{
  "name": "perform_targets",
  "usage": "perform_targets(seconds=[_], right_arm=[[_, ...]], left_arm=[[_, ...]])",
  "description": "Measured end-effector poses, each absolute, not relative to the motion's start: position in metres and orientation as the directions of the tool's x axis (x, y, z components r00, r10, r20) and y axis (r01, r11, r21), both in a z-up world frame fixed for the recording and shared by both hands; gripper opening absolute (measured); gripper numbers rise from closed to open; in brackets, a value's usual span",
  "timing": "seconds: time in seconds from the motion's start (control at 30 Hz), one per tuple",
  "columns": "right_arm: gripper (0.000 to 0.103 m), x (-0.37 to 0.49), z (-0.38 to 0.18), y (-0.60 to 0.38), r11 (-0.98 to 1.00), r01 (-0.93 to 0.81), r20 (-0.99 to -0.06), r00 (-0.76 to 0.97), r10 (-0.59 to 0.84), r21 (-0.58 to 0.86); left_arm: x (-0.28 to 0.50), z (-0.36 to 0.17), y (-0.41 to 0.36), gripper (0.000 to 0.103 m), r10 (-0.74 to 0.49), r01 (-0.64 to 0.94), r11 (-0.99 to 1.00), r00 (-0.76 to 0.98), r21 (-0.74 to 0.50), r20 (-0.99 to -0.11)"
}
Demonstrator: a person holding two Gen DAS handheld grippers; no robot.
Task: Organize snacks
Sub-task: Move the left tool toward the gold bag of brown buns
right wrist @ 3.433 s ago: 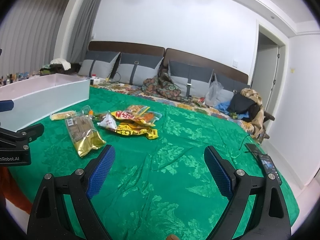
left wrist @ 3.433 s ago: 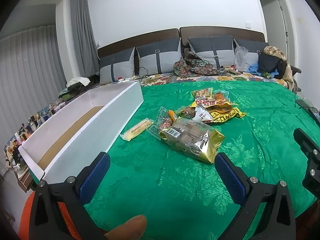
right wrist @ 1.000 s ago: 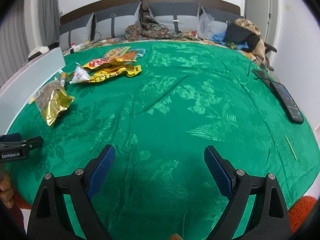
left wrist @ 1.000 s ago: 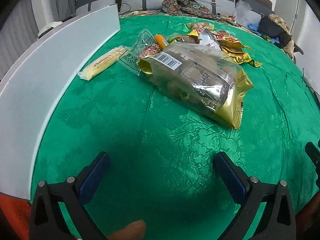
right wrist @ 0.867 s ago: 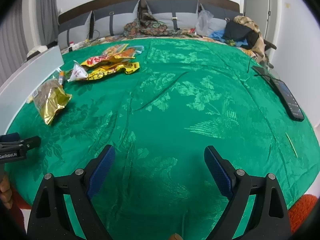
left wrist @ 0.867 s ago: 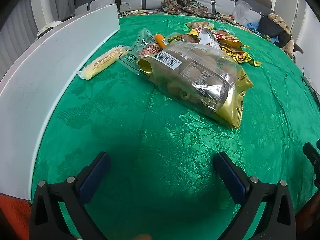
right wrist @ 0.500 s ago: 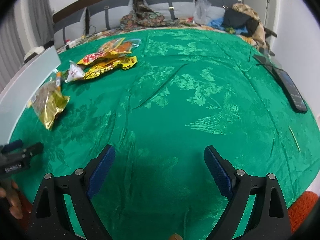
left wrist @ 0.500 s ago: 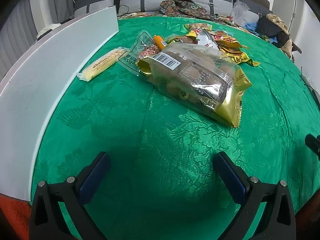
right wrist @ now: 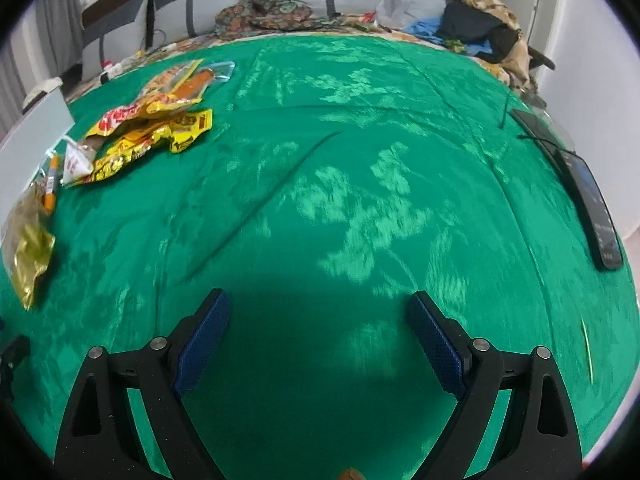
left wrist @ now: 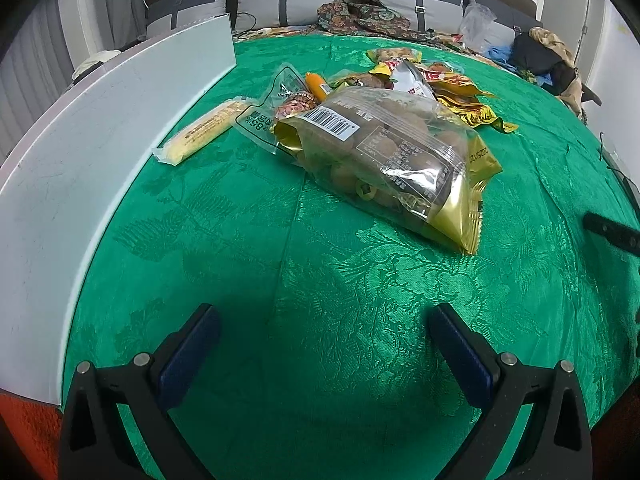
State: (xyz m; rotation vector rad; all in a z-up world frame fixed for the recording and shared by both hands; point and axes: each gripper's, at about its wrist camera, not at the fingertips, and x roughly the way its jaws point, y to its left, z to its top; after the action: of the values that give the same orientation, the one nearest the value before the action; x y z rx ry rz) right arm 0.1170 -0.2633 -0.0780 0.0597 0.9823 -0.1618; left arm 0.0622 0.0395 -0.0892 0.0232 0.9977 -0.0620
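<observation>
A heap of snack packets lies on the green bedspread [left wrist: 360,300]. A large clear-and-gold bag [left wrist: 396,160] of brown snacks lies nearest, just ahead of my left gripper [left wrist: 324,344], which is open and empty above the cloth. A pale yellow bar [left wrist: 204,130], a clear packet [left wrist: 276,110] and yellow packets [left wrist: 460,94] lie beyond. A long white box [left wrist: 100,152] stands at the left. My right gripper [right wrist: 318,332] is open and empty over bare cloth; the yellow packets [right wrist: 156,132] and the gold bag [right wrist: 28,248] lie to its far left.
Grey pillows [left wrist: 280,0] and piled clothes [right wrist: 484,28] line the headboard. A black remote [right wrist: 592,208] and a cable lie at the right edge of the bed. The other gripper's tip [left wrist: 608,232] shows at the right of the left wrist view.
Both grippers have dropped lower over the bed and tilted down. The left has edged slightly closer to the gold bag. The right has moved forward over the cloth. Both stay open.
</observation>
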Motion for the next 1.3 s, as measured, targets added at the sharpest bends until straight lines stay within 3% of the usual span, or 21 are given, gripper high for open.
perform_targets(seconds=[0.73, 0.9, 1.03, 1.3], right_arm=[[0.095, 0.134, -0.080, -0.267, 0.992, 0.122, -0.804, 0.589, -0.081, -0.010], [0.096, 0.134, -0.080, -0.268, 0.992, 0.122, -0.804, 0.589, -0.081, -0.011], [0.096, 0.134, -0.080, -0.268, 0.992, 0.122, -0.804, 0.589, -0.081, -0.010], [0.096, 0.134, -0.080, -0.268, 0.992, 0.123, -0.804, 0.589, -0.081, -0.010]], left_arm=[[0.072, -0.088, 0.040, 0.103, -0.061, 0.078, 0.997, 0.499, -0.025, -0.864], [0.093, -0.073, 0.040, 0.103, -0.218, 0.043, 0.974, 0.439, -0.222, -0.872], [0.131, -0.056, 0.024, 0.103, -0.242, 0.008, 0.964, 0.432, -0.264, -0.869], [0.200, -0.076, -0.007, 0.103, -0.063, -0.068, 0.994, 0.334, -0.091, -0.940]])
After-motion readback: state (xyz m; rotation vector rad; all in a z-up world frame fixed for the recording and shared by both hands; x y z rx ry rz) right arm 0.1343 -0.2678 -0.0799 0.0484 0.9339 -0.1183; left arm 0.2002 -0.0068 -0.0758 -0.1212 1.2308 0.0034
